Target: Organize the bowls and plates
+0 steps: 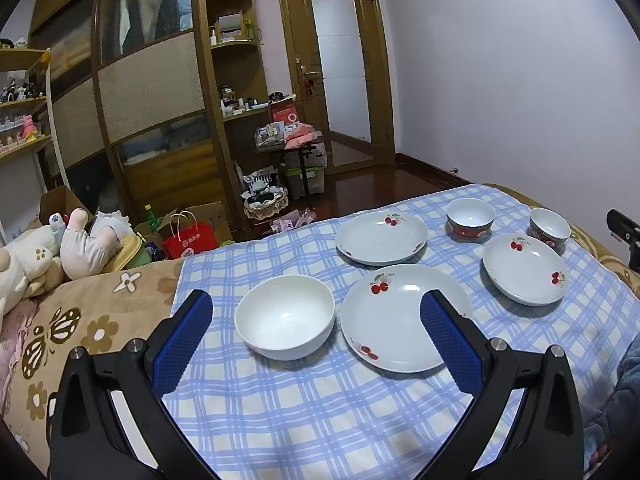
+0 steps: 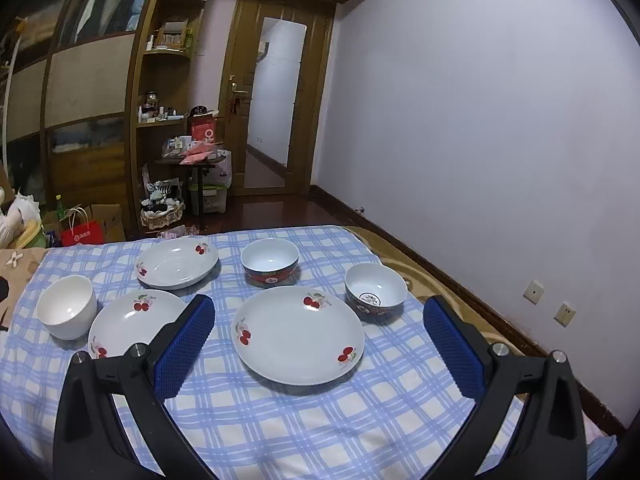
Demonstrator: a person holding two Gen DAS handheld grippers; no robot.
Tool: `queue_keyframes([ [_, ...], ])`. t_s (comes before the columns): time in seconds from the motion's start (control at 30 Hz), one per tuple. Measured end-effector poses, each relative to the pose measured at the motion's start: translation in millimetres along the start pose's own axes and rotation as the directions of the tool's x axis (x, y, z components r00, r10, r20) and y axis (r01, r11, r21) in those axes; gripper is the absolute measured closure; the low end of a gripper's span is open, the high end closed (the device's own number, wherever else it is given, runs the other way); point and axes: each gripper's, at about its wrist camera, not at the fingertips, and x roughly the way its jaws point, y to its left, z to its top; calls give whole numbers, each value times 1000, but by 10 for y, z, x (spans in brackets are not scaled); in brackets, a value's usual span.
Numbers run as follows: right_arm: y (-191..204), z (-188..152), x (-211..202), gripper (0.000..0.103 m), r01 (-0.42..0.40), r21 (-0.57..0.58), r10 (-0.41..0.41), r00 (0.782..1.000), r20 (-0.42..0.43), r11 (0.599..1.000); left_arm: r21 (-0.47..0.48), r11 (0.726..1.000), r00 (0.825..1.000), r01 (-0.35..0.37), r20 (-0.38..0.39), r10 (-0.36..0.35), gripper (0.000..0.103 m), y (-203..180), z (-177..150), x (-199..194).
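In my right wrist view, left to right: white bowl [image 2: 67, 306] at left edge, near plate [image 2: 134, 325], far plate [image 2: 178, 263], middle plate [image 2: 298, 334], red bowl [image 2: 270, 261], patterned bowl [image 2: 375, 293], all apart on the checked cloth [image 2: 280, 420]. My left claw [image 1: 316, 338] and right claw [image 2: 319, 346] both gape wide, empty.

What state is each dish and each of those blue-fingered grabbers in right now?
White bowl: upright, empty, alone.
Near-left plate: flat, empty, unstacked.
Far plate: flat, empty, unstacked.
Right plate: flat, empty, unstacked.
Far red bowl: upright, empty.
Right red bowl: upright, empty.
Left gripper: open, holding nothing.
Right gripper: open, holding nothing.
Door: looks ajar.
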Motion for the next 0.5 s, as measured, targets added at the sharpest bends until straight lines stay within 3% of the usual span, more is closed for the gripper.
queue_keyframes([
  [0.23,81,133,-88,0,-11,-56,13,999,43,998,-8,1000,1000,0,-6,0,1,3,156,-24],
  [0.5,113,314,-80,0,-61,-7,61,997,45,998,-1,1000,1000,-3,2,3,1,-4,360,-61],
])
